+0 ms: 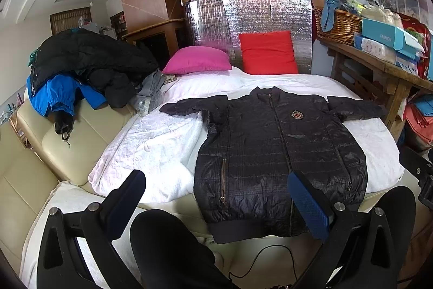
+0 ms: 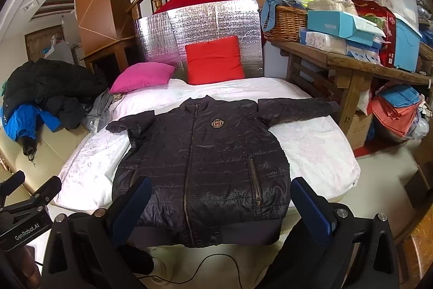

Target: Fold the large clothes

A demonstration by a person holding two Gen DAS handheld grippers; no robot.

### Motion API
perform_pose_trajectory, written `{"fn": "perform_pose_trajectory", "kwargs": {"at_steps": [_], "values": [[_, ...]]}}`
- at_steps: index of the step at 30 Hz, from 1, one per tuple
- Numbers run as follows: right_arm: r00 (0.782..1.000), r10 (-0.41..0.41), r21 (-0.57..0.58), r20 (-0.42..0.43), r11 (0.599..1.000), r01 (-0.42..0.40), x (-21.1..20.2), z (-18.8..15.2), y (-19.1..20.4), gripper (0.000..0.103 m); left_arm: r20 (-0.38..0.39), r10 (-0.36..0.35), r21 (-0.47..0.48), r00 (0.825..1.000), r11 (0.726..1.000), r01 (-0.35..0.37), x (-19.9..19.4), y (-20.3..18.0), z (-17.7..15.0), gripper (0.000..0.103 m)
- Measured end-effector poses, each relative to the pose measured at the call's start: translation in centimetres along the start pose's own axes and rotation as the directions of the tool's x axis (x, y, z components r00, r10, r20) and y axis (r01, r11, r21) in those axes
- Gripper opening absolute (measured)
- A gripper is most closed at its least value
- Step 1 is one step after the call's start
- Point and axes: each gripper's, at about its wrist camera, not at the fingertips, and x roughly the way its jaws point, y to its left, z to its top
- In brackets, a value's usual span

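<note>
A black quilted jacket point(image 1: 273, 153) with a front zip and a chest badge lies flat, face up, on the white-covered bed point(image 1: 151, 142), sleeves spread to both sides. It also shows in the right wrist view point(image 2: 203, 167). My left gripper point(image 1: 216, 197) is open and empty, held above the jacket's hem near the bed's front edge. My right gripper point(image 2: 222, 205) is open and empty, over the jacket's lower part. The left gripper's body shows at the lower left of the right wrist view point(image 2: 24, 210).
A pile of dark and blue clothes point(image 1: 78, 72) lies on the cream sofa point(image 1: 35, 167) at left. Pink point(image 1: 197, 61) and red point(image 1: 268, 53) pillows sit at the bed's head. A cluttered wooden table point(image 2: 349, 64) stands at right. A black cable point(image 2: 216, 264) trails below the bed.
</note>
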Motion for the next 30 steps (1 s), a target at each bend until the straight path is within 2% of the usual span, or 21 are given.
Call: {"fn": "perform_pose_trajectory", "kwargs": {"at_steps": [30], "values": [[1.000, 0.011, -0.011, -0.015, 1.000, -0.011, 0.29, -0.24, 0.31, 0.103, -0.008, -0.001, 0.007, 1.000, 1.000, 0.001, 0.34, -0.11, -0.21, 0.103]]}}
